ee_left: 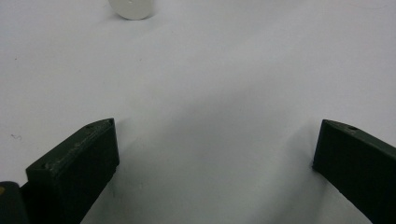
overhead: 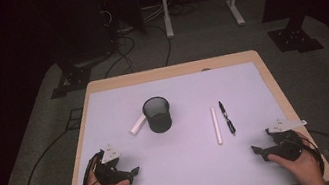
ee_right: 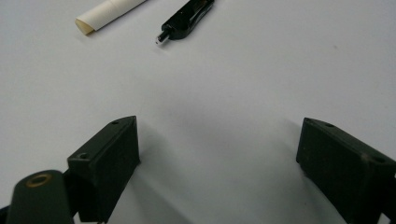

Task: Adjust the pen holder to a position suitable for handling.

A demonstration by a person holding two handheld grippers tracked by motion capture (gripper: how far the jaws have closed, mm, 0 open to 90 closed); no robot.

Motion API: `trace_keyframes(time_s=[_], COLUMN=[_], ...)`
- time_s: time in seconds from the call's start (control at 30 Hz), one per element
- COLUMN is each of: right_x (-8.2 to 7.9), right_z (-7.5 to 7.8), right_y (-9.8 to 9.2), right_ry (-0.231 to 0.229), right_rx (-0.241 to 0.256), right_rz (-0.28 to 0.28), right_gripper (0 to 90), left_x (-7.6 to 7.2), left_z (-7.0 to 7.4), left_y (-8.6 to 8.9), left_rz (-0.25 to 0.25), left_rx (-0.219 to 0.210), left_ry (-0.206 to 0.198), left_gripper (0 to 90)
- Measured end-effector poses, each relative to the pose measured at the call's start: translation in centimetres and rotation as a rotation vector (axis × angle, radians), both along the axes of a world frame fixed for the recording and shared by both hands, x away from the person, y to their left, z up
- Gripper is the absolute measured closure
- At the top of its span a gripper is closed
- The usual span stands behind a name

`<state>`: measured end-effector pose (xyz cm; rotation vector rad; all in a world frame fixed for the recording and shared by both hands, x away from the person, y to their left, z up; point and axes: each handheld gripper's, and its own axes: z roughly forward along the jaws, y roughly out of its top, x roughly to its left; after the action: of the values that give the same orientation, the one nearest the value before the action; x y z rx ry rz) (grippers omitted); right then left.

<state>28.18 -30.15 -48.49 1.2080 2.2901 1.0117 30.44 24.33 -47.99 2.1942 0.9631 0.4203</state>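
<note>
- Two grippers, both parked at the near edge of the table [overhead: 275, 99] in the high view: your left gripper [overhead: 134, 171] sits low on the left, your right gripper [overhead: 255, 149] low on the right, each well apart from the stuff in the middle. Looks like a ready pose, neither one committed to anything yet. The black mesh cup [overhead: 157, 114] stands upright mid-table, with a short white tube [overhead: 137, 124] lying just beside it on its left. Off to the right, a long white stick [overhead: 216, 125] and a black pen [overhead: 227, 118] lie side by side, nearly parallel, close but apart.
- Left gripper view: your jaws are spread wide with nothing between them, just bare white mat. Up top you catch the round end of the short white tube [ee_left: 131, 8], so that's probably your target on this side.
- Right gripper view: jaws gaping and empty here too. The long white stick's end [ee_right: 106, 13] and the black pen's tip [ee_right: 184, 21] sit ahead, and you get detail the high view can't give, like the stick's hollow rolled end.
</note>
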Motion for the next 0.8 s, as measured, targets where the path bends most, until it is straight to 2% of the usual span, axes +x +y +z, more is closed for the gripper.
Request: trace_keyframes(time_s=[0.23,0.27,0.3,0.4,0.47,0.77,0.8], right_x=[0.0,0.0,0.0,-0.1,0.0,0.0,0.0], right_z=[0.0,0.0,0.0,0.0,0.0,0.0,0.0], right_y=[0.0,0.0,0.0,0.1,0.1,0.0,0.0], right_ry=[0.0,-0.001,-0.003,-0.004,-0.004,-0.001,0.0], right_rx=[0.0,-0.001,-0.001,-0.003,-0.002,-0.002,-0.001], right_rz=[0.001,0.001,0.0,0.001,0.0,0.001,0.001], right_gripper=[11.8,11.9,11.9,11.9,11.9,11.9,11.9], left_x=[-0.1,-0.2,-0.3,-0.3,-0.3,0.0,0.0], left_z=[0.1,0.1,0.3,0.4,0.7,1.1,1.3], left_y=[-0.1,0.0,-0.1,-0.2,-0.3,-0.7,-0.8], left_rz=[0.004,-0.001,-0.011,-0.016,-0.03,-0.036,-0.039], left_rx=[0.002,0.001,-0.001,0.008,-0.012,-0.01,-0.012], left_ry=[-0.003,-0.006,-0.007,-0.015,-0.012,-0.005,-0.002], left_gripper=[0.0,1.1,6.3,7.4,10.9,15.8,19.1])
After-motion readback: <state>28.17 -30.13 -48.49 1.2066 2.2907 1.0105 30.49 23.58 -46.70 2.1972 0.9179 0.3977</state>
